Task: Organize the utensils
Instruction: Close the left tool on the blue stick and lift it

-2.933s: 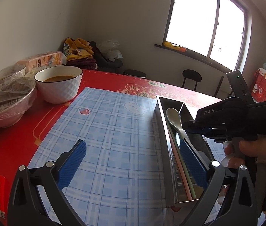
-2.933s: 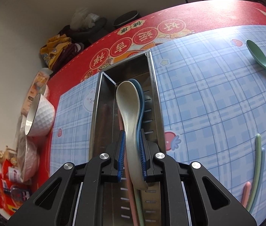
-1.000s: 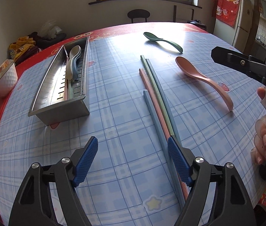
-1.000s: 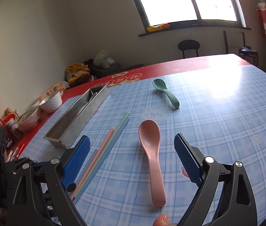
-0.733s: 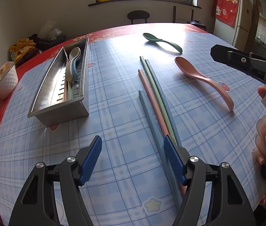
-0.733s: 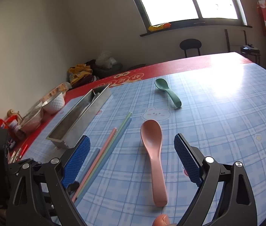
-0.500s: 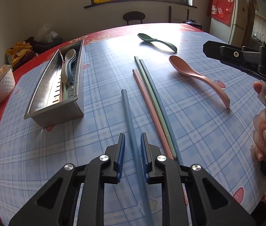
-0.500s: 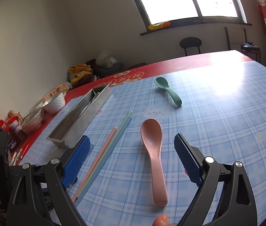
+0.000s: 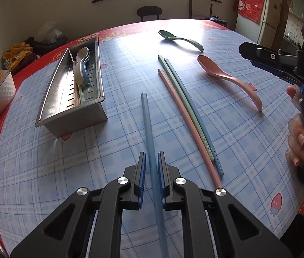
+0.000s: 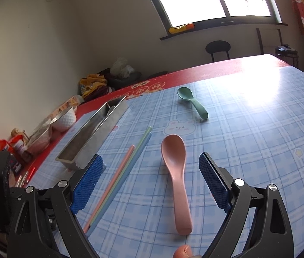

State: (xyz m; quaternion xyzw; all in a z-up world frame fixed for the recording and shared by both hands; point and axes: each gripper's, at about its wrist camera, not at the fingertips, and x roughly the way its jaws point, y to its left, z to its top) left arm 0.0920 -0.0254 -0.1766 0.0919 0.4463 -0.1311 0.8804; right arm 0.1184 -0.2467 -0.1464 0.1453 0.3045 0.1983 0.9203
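My left gripper (image 9: 151, 178) is shut on a blue chopstick (image 9: 148, 129) and holds it pointing forward over the table. A steel utensil tray (image 9: 74, 90) at the left holds a cream spoon (image 9: 82, 64) over a blue one, plus chopsticks. Pink, green and blue chopsticks (image 9: 184, 107) lie side by side to the right. A pink spoon (image 10: 176, 172) lies between the open fingers of my right gripper (image 10: 151, 182). A green spoon (image 10: 191, 102) lies farther back.
A white bowl (image 9: 0, 91) and covered bowls stand at the table's left edge on the red cloth. My right gripper's body and hand (image 9: 298, 99) show at the right of the left wrist view. A stool (image 10: 217, 49) stands beyond the table.
My left gripper closed on the blue chopstick and lifted it away from the other chopsticks, toward the left. My right gripper stayed open over the pink spoon.
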